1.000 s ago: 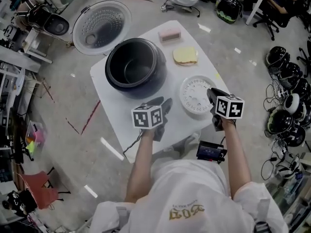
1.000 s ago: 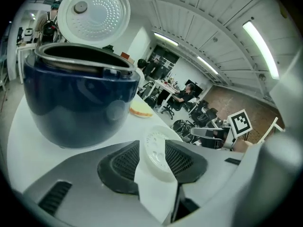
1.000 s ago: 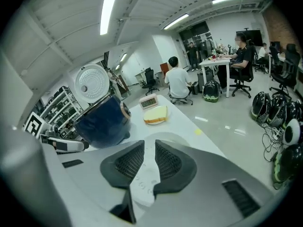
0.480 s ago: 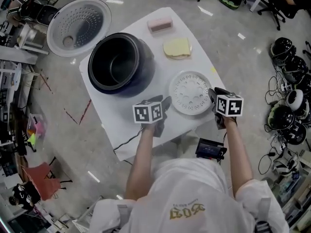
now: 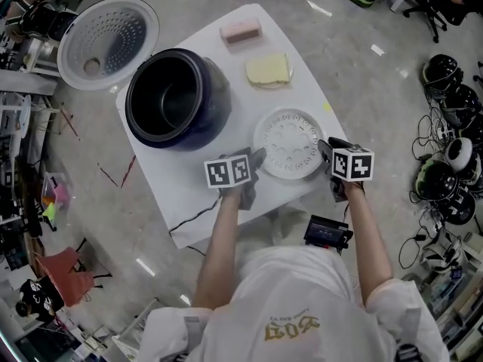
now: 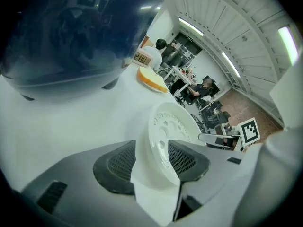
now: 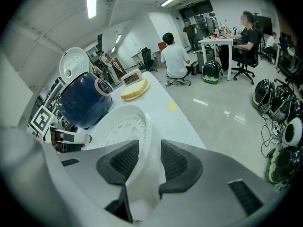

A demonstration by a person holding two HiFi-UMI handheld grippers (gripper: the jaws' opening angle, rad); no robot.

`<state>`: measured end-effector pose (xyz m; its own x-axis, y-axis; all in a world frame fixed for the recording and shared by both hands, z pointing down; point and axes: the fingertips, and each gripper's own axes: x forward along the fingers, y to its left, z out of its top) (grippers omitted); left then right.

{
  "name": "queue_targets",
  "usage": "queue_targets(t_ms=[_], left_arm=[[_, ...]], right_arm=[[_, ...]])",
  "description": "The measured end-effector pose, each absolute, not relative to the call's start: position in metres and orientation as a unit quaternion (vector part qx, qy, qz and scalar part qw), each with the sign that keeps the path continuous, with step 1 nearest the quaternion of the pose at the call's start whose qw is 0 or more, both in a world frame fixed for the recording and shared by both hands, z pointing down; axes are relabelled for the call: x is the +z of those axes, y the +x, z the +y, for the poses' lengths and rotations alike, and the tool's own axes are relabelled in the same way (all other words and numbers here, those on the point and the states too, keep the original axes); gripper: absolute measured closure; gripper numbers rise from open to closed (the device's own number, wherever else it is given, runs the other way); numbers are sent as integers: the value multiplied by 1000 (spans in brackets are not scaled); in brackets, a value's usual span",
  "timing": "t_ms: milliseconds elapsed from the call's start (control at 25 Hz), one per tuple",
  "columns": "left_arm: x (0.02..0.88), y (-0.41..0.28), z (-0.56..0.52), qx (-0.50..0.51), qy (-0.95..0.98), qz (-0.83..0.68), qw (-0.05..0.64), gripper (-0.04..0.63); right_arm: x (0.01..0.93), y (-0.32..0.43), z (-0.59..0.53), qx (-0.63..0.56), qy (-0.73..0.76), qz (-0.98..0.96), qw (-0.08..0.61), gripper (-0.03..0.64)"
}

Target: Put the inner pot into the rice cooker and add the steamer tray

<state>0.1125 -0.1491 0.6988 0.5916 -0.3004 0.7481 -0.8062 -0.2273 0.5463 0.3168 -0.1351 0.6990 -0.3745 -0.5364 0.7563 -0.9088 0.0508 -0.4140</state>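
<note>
The white round steamer tray [image 5: 289,143] lies flat on the white table [image 5: 189,194], to the right of the dark blue rice cooker [image 5: 170,100]. The cooker's lid [image 5: 106,40] stands open and its inside looks dark. My left gripper [image 5: 253,161] is at the tray's left rim. In the left gripper view the rim of the tray [image 6: 173,126] sits between the jaws of this gripper [image 6: 151,150], which are opening. My right gripper [image 5: 326,151] is at the tray's right rim. In the right gripper view the tray [image 7: 120,126] has its rim between the opening jaws of that gripper [image 7: 144,160].
A yellow sponge [image 5: 268,70] and a pink block [image 5: 240,31] lie at the table's far end. A cable hangs off the near left edge. Several helmets [image 5: 453,127] lie on the floor at the right. People sit at desks in the background.
Both grippers have come down and forward to the steamer tray, one at each side of its rim. The tray and cooker have not moved on the table.
</note>
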Motion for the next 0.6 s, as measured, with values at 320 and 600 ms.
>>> queue_targets(t_ms=[320,600], left_arm=[[709,119,-146,251,729,-373,516,408],[703,125,-148,267,737,-374,496,499]], right_arm=[[699,309,-133,478,487,-709,180,508],[694,308,-137,485,472,-714,182,538]])
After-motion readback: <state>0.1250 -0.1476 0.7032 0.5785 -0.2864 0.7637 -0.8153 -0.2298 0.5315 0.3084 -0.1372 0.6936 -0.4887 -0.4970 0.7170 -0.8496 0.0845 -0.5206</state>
